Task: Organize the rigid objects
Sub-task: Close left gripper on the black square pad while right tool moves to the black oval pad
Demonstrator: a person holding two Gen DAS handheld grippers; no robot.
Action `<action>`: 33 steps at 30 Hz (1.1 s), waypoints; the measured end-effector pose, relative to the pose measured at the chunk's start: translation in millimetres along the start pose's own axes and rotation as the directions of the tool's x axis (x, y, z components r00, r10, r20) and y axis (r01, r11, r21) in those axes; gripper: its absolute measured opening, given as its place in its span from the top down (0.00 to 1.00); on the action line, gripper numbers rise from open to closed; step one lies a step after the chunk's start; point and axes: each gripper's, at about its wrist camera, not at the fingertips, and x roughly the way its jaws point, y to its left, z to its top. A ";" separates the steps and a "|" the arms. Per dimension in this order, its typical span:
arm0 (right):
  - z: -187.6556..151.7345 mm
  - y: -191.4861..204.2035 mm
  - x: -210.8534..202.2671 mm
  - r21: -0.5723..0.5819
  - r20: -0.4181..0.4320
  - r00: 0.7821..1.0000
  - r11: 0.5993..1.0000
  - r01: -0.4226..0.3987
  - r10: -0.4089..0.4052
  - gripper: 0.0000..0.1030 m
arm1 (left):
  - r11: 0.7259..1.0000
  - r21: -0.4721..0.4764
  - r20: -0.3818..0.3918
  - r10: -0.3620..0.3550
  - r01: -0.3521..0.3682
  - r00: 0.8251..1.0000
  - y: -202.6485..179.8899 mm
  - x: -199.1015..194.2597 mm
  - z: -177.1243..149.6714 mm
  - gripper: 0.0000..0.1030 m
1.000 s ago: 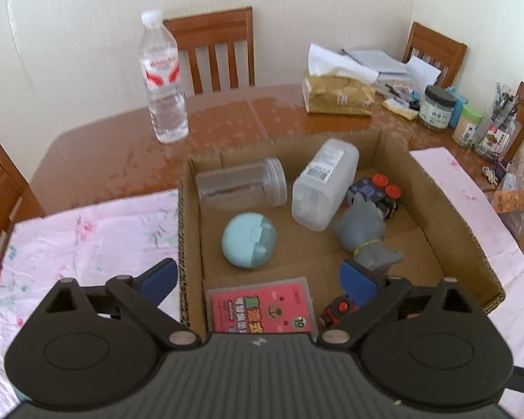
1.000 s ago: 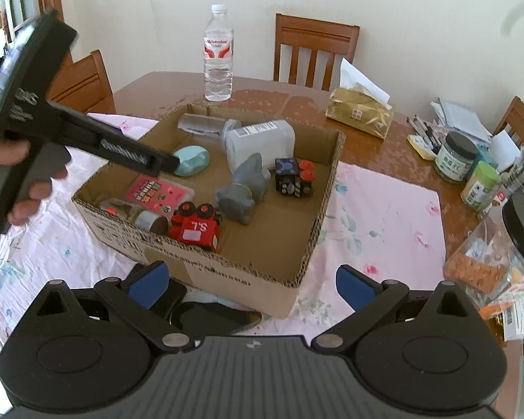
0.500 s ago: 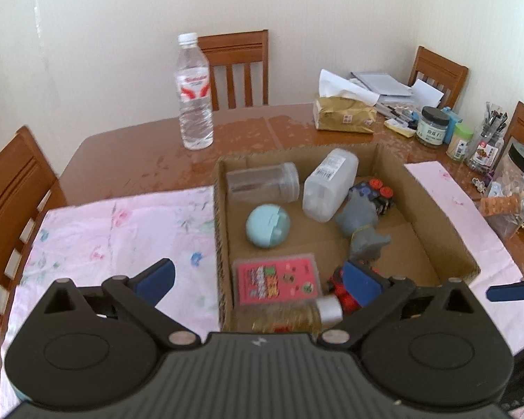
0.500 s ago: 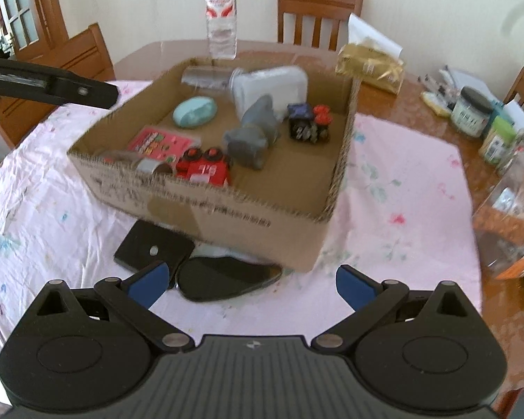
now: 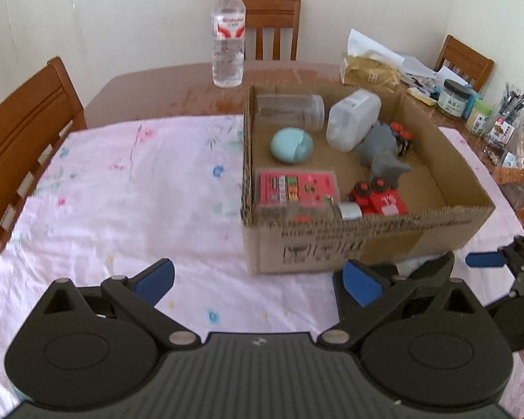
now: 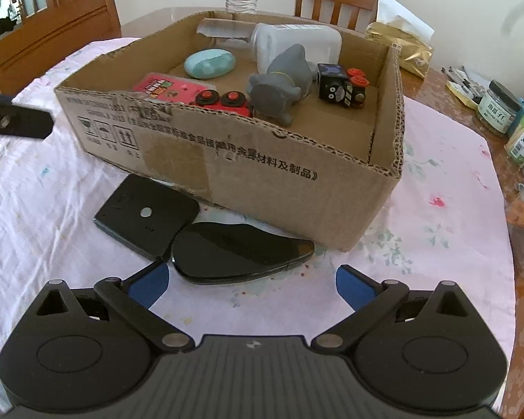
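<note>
Pink floral tablecloth at lower centre holds a glossy black curved case beside the brown cardboard box; the right gripper, released and empty like the left gripper, probably must grasp it next.

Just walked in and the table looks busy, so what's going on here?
A person is tidying hard objects into a cardboard box with two handheld grippers. The box holds toys, jars and a pink card pack. Both the left gripper and right gripper are open and empty. The right one hovers near two black flat items lying outside the box.
</note>
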 end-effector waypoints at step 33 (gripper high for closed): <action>-12.4 -62.7 0.3 -0.012 0.032 0.999 1.000 -0.028 0.028 0.00 | 0.997 0.071 -0.129 -0.029 0.039 0.991 -88.2 61.2 -16.6 0.01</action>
